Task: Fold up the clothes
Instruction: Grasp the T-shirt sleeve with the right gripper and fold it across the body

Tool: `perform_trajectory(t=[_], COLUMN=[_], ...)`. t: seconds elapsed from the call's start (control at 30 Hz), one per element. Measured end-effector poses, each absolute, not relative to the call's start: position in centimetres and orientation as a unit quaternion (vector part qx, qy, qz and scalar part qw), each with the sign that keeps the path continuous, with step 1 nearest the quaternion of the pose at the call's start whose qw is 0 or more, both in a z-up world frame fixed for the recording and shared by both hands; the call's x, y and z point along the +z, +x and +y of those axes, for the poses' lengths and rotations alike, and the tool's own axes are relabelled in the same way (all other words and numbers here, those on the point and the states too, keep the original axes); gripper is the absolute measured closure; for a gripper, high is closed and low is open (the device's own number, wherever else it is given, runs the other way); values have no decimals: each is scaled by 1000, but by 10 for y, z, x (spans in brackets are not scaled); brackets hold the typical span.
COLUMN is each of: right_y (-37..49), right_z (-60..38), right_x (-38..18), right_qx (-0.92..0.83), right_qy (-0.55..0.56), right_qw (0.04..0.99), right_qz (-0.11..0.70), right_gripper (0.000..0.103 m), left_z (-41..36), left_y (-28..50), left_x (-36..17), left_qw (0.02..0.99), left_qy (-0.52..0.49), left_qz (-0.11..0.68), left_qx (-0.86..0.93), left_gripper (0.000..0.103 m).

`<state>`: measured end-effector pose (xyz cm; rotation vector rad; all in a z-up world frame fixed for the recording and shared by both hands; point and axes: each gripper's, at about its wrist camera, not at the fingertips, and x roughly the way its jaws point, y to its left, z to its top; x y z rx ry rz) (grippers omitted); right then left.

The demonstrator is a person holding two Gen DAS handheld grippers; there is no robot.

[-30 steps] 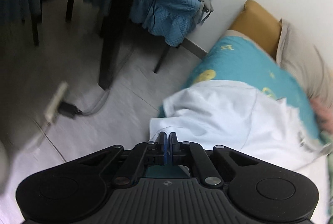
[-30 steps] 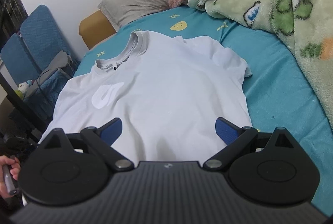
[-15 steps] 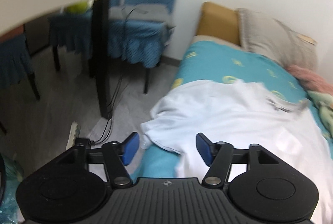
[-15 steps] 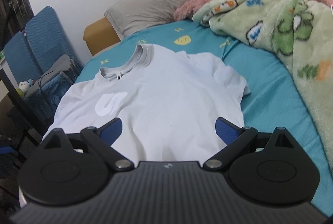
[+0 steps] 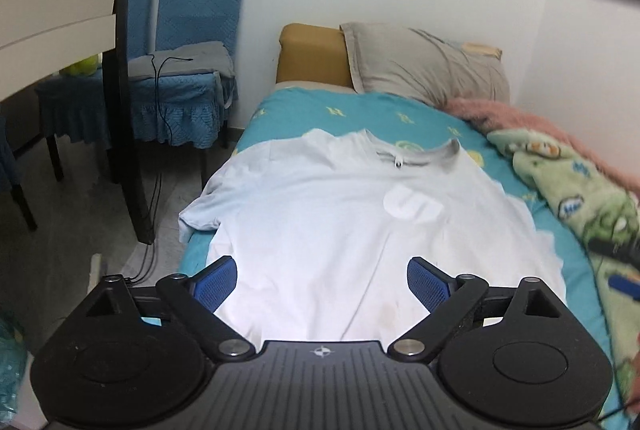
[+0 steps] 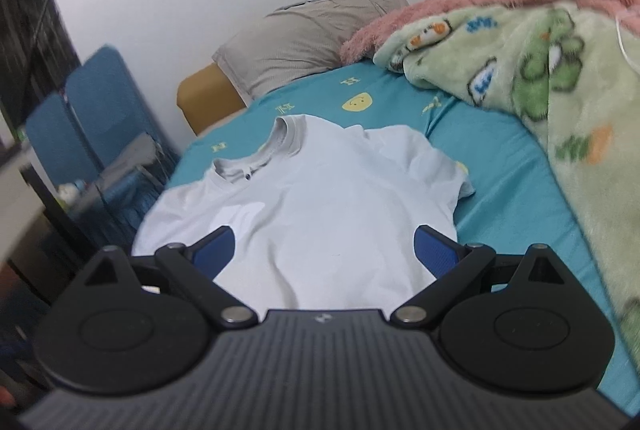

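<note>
A white T-shirt (image 5: 340,214) (image 6: 320,206) lies spread flat, front up, on the teal bed sheet (image 5: 352,110) (image 6: 500,166), collar toward the pillow. One sleeve hangs over the bed's left edge in the left wrist view. My left gripper (image 5: 322,284) hovers above the shirt's lower hem, its jaws opening wide with nothing clamped between them. My right gripper (image 6: 324,250) also hovers over the hem, open and holding nothing; only flat cloth shows below both.
A grey pillow (image 5: 424,66) and a tan cushion (image 5: 312,54) lie at the head of the bed. A green cartoon blanket (image 6: 540,78) with pink fleece is heaped along the right side. Blue-covered chairs (image 5: 188,42) and a dark-legged table (image 5: 120,102) stand left of the bed.
My left gripper let go of the shirt's edge, opened wide and swung up from the bed's side to above the hem. My right gripper rose slightly.
</note>
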<state>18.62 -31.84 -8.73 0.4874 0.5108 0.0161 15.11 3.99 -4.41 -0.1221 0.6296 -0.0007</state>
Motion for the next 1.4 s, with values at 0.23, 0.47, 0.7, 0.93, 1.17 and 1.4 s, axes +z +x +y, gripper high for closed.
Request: perform_trajectory(t=[0.23, 0.47, 0.7, 0.93, 1.17, 1.4], right_y=[214, 256, 314, 349, 362, 340], right_z=[-415, -486, -476, -442, -359, -238], right_x=[-111, -162, -191, -199, -152, -138], right_qx=[-4, -11, -22, 21, 20, 141], right_qy=[426, 507, 411, 355, 149, -54], right_qw=[871, 823, 860, 882, 950, 962], right_qz=[243, 254, 301, 310, 275, 229], right_gripper=[5, 26, 25, 45, 94, 94], left_z=[41, 33, 19, 9, 17, 21], left_y=[143, 155, 174, 177, 176, 177], left_x=[-52, -70, -81, -82, -79, -82], left_qw=[943, 938, 934, 933, 932, 931], left_qy=[-82, -76, -78, -77, -102, -107], left_qz=[322, 337, 349, 348, 345, 348], left_qx=[2, -9, -25, -43, -44, -38], left_gripper=[5, 4, 4, 4, 4, 4])
